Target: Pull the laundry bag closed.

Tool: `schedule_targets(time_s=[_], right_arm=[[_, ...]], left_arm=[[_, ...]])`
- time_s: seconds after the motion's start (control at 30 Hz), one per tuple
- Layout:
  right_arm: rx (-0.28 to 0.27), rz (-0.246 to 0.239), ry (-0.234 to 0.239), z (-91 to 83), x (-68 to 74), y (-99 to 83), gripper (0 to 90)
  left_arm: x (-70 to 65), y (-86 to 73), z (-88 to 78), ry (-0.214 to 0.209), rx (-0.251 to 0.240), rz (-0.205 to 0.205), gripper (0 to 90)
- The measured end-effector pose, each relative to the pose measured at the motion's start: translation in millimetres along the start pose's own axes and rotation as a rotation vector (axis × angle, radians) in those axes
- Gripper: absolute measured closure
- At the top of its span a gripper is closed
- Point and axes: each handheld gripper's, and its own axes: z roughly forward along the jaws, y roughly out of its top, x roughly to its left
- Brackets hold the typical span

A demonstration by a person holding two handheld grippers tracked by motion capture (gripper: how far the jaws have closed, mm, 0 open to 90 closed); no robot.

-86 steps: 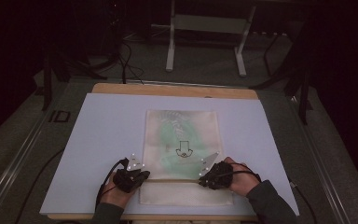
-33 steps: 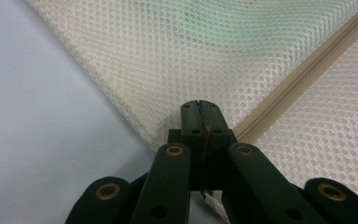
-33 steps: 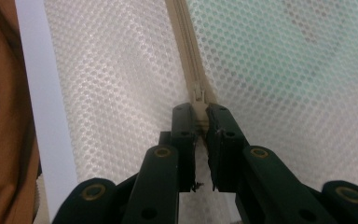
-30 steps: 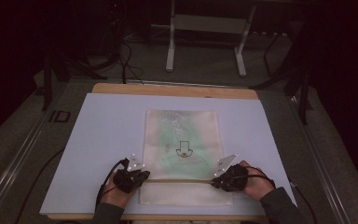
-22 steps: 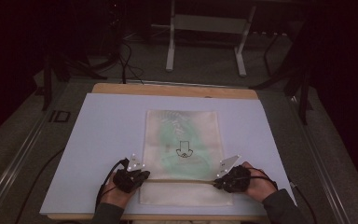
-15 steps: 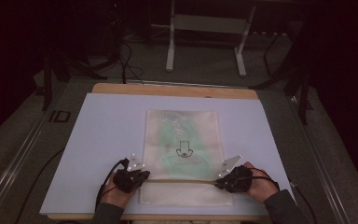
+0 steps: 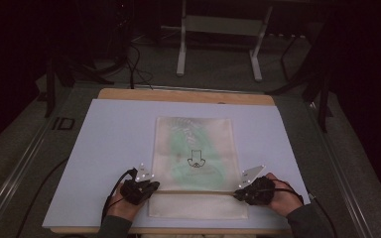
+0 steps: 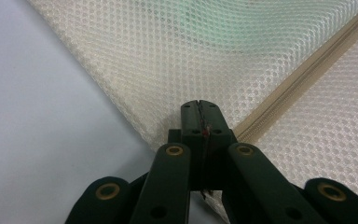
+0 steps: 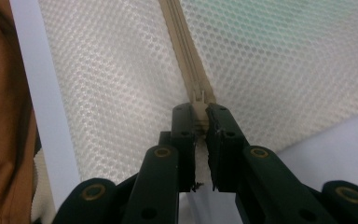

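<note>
My left gripper (image 8: 199,108) is clamped on the mesh bag's (image 7: 193,148) corner at 7 o'clock. My right gripper (image 9: 200,112) pinches the zip tab (image 9: 198,100) at 5 o'clock. I should keep the left still & pull the right slow, straight along the zip (image 7: 198,193).

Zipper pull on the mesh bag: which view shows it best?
The right gripper view: the zipper pull sits pinched between the right gripper fingers. The left gripper view gives just the zipper line on the mesh bag; in the high view the pull is too small.
</note>
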Motion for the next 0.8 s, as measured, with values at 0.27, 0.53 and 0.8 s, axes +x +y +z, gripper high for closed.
schedule_targets(time_s=[0.27, 0.53, 0.8], right_arm=[[-0.013, 0.016, -0.009, -6.7, -2.2, -7.7, 82.3], [-0.021, 0.027, -0.011, -10.7, -2.7, -11.5, 82.3], [-0.029, 0.034, -0.008, -10.6, -2.6, -13.0, 82.1]], left_arm=[[0.1, 0.0, 0.0, -0.001, 0.000, 0.000, 89.5], [0.4, 0.1, -0.1, -0.002, 0.002, 0.002, 89.4], [1.5, -0.5, 0.0, -0.011, -0.004, -0.007, 89.4]])
